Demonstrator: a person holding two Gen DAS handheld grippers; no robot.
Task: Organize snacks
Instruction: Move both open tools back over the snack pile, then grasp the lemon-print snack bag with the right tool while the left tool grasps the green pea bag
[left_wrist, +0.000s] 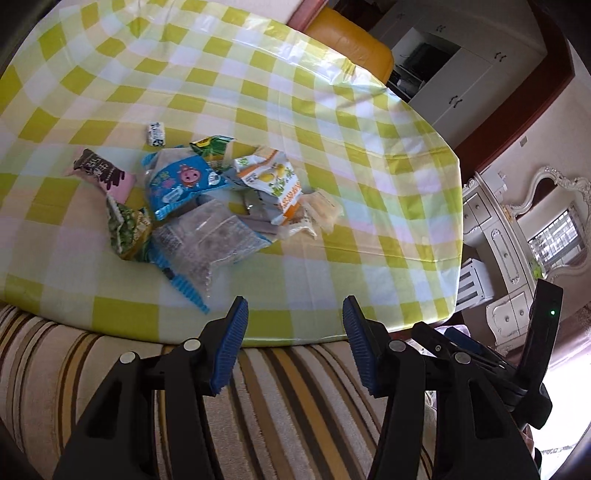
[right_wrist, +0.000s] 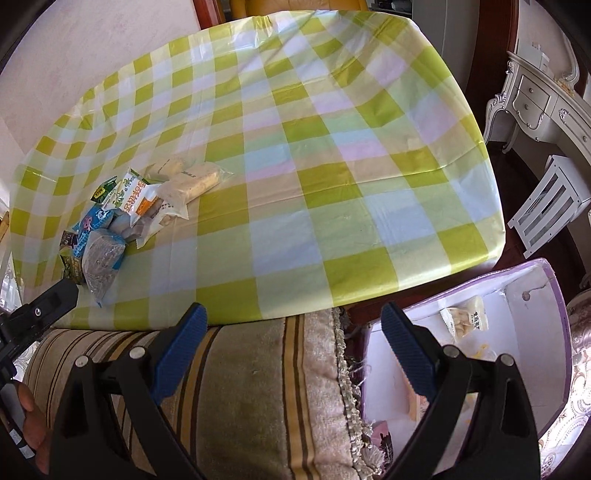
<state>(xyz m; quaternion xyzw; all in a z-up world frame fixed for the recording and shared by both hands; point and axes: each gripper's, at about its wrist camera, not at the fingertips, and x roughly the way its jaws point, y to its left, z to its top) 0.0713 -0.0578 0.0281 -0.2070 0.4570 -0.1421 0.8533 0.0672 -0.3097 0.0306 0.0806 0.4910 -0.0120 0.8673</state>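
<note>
Snacks (left_wrist: 207, 206) lie heaped on the checked green-and-white plastic cloth (left_wrist: 332, 155) of the table, left of centre in your left wrist view. Glossy crinkled packets overlap: a blue one (left_wrist: 181, 184) with a pink cartoon face, a clear one (left_wrist: 210, 240) with a blue serrated edge, a white-and-orange one (left_wrist: 277, 184), a pink-and-brown bar (left_wrist: 101, 173) to the left. One small wrapped sweet (left_wrist: 156, 133) sits apart, just behind the pile. Your left gripper (left_wrist: 295, 328) hangs over the near table edge and a striped woven cushion (left_wrist: 258, 406), its ribbed blue pads (left_wrist: 229, 354) parted with nothing between them. Part of your right gripper's black body (left_wrist: 543, 332) shows at the right.

From the right wrist view, the same heap (right_wrist: 147, 206) sits far left on the cloth (right_wrist: 332, 166), with a pale bar in clear wrap (right_wrist: 195, 182) at its near side. Your right gripper (right_wrist: 291, 347) stands wide apart and empty, above the cushion (right_wrist: 258, 387) and a white-lined purple box (right_wrist: 528, 332) beside the table. One clear packet (right_wrist: 465, 319) lies inside that box.
</note>
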